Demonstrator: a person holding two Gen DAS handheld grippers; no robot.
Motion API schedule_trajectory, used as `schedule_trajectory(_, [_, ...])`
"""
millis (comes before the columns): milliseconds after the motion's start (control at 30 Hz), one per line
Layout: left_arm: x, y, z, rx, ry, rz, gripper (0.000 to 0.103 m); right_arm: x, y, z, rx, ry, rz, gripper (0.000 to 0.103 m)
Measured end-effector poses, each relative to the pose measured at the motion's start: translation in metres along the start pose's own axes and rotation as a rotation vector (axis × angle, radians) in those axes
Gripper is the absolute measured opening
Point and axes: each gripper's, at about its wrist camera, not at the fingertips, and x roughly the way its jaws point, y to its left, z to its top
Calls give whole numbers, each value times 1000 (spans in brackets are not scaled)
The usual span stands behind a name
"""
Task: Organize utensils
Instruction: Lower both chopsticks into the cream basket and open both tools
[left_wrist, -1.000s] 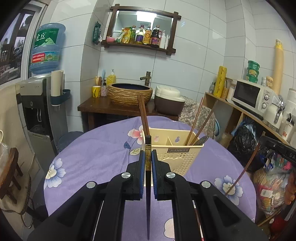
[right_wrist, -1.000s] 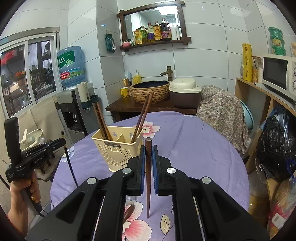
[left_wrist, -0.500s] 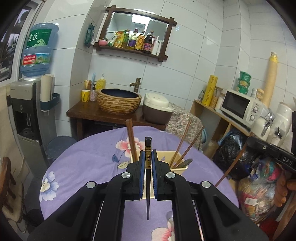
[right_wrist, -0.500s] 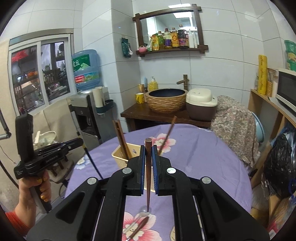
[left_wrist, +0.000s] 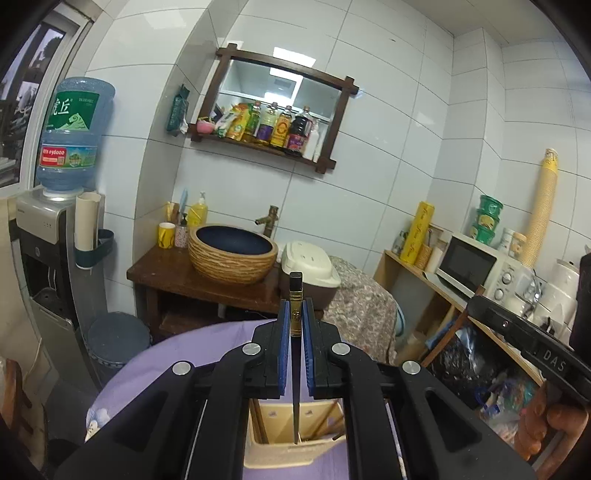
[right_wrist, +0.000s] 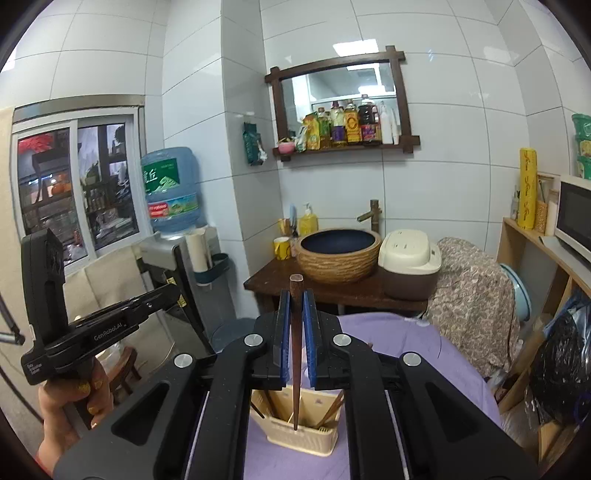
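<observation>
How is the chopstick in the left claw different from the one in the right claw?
The left chopstick is black with a gold band and a square top; the right chopstick is plain reddish-brown wood with a rounded top. Both stand upright, tips down, over the cream utensil basket, each clamped in a shut claw.

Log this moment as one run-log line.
left gripper: shut on black chopstick | right gripper: shut on brown chopstick | both above basket

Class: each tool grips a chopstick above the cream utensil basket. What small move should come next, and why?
Probably lower both. The left tool holds a black chopstick, the right tool a brown chopstick; both tips hang over the cream utensil basket, not yet inside.
</observation>
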Motion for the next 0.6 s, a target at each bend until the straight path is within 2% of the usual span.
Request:
schedule_trajectory(133, [20, 2, -4, -2, 8, 37, 8, 26, 0, -7, -6, 13, -41, 8])
schedule_trajectory(200, [30, 1, -14, 17, 11, 70, 8, 40, -1, -18, -2, 35, -48, 8])
schedule_trajectory(300, [42, 1, -33, 40, 28, 77, 8, 61, -5, -39, 13, 79, -53, 8])
schedule_trajectory(467, [63, 6, -72, 60, 106, 93, 8, 88, -11, -74, 26, 146, -60, 8])
schedule_trajectory(600, [75, 13, -90, 49, 157, 99, 8, 100, -16, -93, 38, 181, -58, 8])
